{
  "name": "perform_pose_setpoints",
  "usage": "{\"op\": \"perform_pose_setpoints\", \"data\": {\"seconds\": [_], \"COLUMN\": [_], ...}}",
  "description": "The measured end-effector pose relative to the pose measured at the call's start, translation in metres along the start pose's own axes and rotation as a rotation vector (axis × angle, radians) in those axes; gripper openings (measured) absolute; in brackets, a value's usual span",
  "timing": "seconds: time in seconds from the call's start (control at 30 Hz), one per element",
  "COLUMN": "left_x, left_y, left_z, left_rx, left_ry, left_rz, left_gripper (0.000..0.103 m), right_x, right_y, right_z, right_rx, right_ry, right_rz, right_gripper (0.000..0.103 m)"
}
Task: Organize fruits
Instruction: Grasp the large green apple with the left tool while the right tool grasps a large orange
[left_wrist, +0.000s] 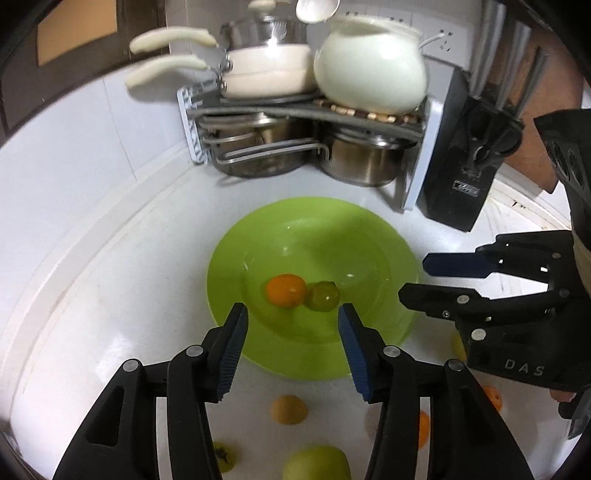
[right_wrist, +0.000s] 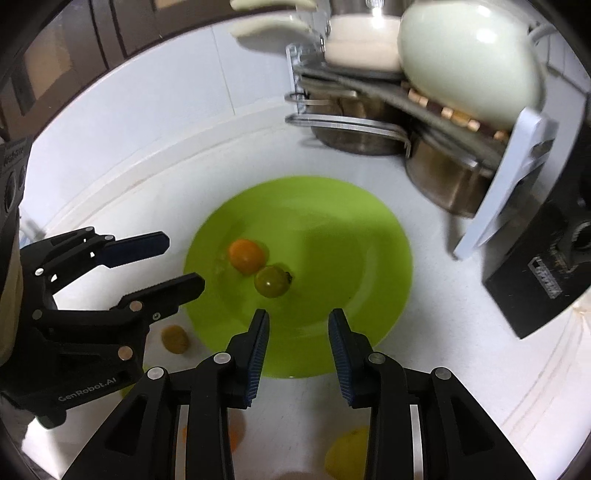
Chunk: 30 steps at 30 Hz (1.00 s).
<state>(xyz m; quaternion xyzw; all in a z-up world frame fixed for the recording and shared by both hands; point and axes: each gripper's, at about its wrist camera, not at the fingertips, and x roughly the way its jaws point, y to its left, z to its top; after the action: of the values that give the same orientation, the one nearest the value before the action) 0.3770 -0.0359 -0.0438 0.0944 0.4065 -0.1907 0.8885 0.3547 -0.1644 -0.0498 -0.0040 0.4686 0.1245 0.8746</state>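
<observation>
A green plate lies on the white counter. On it an orange fruit touches a small green fruit. My left gripper is open and empty, over the plate's near rim. My right gripper is open and empty at the plate's right side. Loose on the counter near me lie a brownish fruit, a green apple, a yellow fruit and orange fruits.
A rack with steel pots, cream pans and a white jar stands behind the plate. A black knife block stands at the right. A white wall runs along the left.
</observation>
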Motion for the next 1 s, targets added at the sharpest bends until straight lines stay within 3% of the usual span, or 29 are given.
{"op": "perform_pose_setpoints", "data": {"seconds": [0.47, 0.7, 1.0], "left_x": [-0.086, -0.112, -0.130], "left_y": [-0.018, -0.020, -0.013], "left_z": [-0.020, -0.041, -0.074], "left_rx": [0.012, 0.002, 0.006], "left_ry": [-0.158, -0.197, -0.238], "left_rz": [0.039, 0.068, 0.099], "left_gripper": [0.072, 0.076, 0.078], "right_x": [-0.088, -0.118, -0.116], "right_y": [0.016, 0.033, 0.062], "right_z": [-0.024, -0.043, -0.065], "right_rx": [0.027, 0.008, -0.040], "right_ry": [-0.192, -0.252, -0.262], "right_rz": [-0.123, -0.152, -0.131], "right_gripper": [0.062, 0.067, 0.068]}}
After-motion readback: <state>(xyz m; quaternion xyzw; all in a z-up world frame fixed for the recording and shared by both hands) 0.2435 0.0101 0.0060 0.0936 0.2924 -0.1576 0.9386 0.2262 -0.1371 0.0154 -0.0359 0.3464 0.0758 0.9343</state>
